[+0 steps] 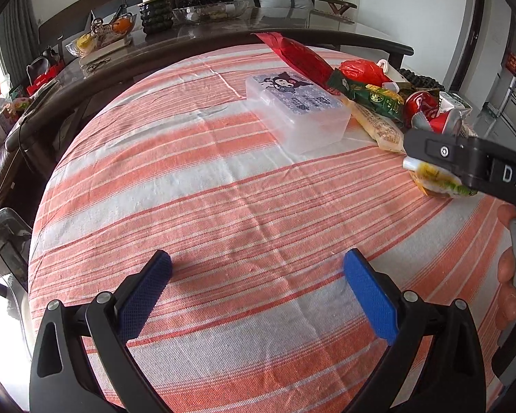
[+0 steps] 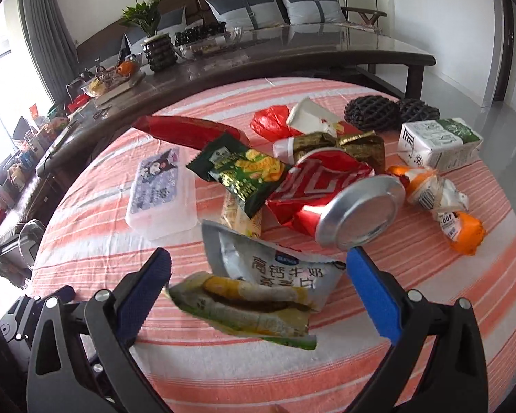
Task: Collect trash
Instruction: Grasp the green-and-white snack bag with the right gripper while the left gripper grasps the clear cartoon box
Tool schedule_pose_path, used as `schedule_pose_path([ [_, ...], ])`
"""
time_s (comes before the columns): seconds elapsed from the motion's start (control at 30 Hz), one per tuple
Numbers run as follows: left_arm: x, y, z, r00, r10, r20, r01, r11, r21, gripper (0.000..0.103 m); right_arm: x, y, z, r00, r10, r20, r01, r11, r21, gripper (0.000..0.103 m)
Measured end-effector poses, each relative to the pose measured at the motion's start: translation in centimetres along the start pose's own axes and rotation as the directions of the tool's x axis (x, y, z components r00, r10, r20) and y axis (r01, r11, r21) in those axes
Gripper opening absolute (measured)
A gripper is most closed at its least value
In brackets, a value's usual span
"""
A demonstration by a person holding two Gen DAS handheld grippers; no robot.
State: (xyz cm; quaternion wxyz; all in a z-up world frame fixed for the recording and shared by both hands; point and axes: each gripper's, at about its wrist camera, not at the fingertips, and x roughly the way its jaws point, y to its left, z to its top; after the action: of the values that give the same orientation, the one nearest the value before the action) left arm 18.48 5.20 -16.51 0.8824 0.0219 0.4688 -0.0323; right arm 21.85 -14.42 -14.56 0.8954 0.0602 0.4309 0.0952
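Note:
A heap of trash lies on the striped tablecloth point(image 2: 223, 371): a yellow-green wrapper point(image 2: 254, 309), a silver milk-powder pouch point(image 2: 275, 261), a crushed red can point(image 2: 337, 203), a green snack bag point(image 2: 244, 172), a red plastic bag point(image 2: 271, 120), a white-green carton point(image 2: 437, 141) and an orange-white pouch point(image 2: 440, 203). My right gripper point(image 2: 258, 292) is open, its blue pads either side of the yellow-green wrapper. My left gripper point(image 1: 258, 292) is open and empty over bare cloth point(image 1: 223, 189). The right gripper's body point(image 1: 464, 161) shows at the right in the left wrist view.
A clear lidded plastic box point(image 1: 299, 113) with a cartoon label sits left of the heap, also in the right wrist view point(image 2: 158, 192). Two black mesh balls point(image 2: 388, 113) lie at the far right. A dark table point(image 2: 258, 65) with plant and bowls stands behind.

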Motion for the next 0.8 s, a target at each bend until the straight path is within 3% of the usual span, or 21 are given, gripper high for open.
schedule_pose_path([
  [0.27,0.0,0.4,0.6,1.000,-0.030,0.008,0.030,0.999,-0.028,0.099,-4.6,-4.8,-5.6,0.993,-0.121,0.009,0.121,0.992,0.020,0.098],
  [0.37,-0.1,1.3,2.7,0.993,-0.119,0.025,0.121,0.988,-0.098,0.099,-4.4,-5.1,-7.1,0.994,-0.111,-0.025,0.111,0.994,0.010,0.098],
  [0.5,0.1,0.2,7.3,0.988,-0.145,0.059,0.151,0.983,-0.101,0.099,-4.0,-4.6,-7.1,0.991,-0.127,-0.040,0.127,0.992,-0.001,0.098],
  [0.63,2.9,-2.6,11.2,0.993,-0.112,0.026,0.113,0.992,-0.048,0.099,-3.3,-3.5,-7.1,0.979,-0.193,-0.064,0.189,0.980,-0.053,0.098],
  [0.73,5.6,-3.5,12.1,0.999,-0.040,-0.025,0.039,0.999,-0.025,0.099,-3.2,-3.9,-7.1,0.983,-0.172,-0.067,0.170,0.985,-0.034,0.098],
  [0.8,6.4,-2.6,12.0,0.997,-0.060,-0.043,0.058,0.997,-0.055,0.095,-3.1,-3.8,-7.1,0.981,-0.179,-0.068,0.177,0.983,-0.040,0.098],
])
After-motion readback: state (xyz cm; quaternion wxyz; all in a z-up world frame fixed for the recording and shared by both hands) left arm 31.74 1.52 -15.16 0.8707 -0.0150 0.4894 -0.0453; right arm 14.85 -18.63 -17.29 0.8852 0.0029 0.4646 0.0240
